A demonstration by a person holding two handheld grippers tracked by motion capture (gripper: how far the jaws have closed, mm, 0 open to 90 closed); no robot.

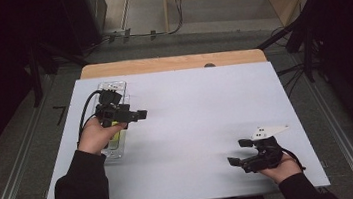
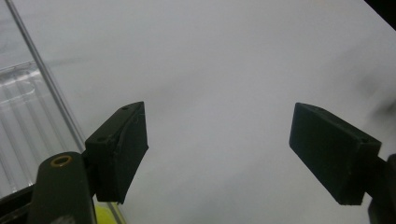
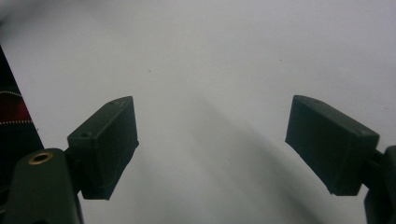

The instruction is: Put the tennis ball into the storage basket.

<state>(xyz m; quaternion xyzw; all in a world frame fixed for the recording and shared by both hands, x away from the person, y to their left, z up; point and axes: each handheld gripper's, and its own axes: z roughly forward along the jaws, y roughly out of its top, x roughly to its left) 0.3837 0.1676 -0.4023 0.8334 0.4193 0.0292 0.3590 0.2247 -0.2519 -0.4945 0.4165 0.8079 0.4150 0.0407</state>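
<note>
Left gripper: held above the near end of the clear plastic tray, jaws spread wide with nothing between them.
Right gripper: low over the white table at the near right, jaws likewise apart and empty.
Tray: lies along the table's left side, something yellow-green inside.
Distance: the grippers are well apart.
</note>
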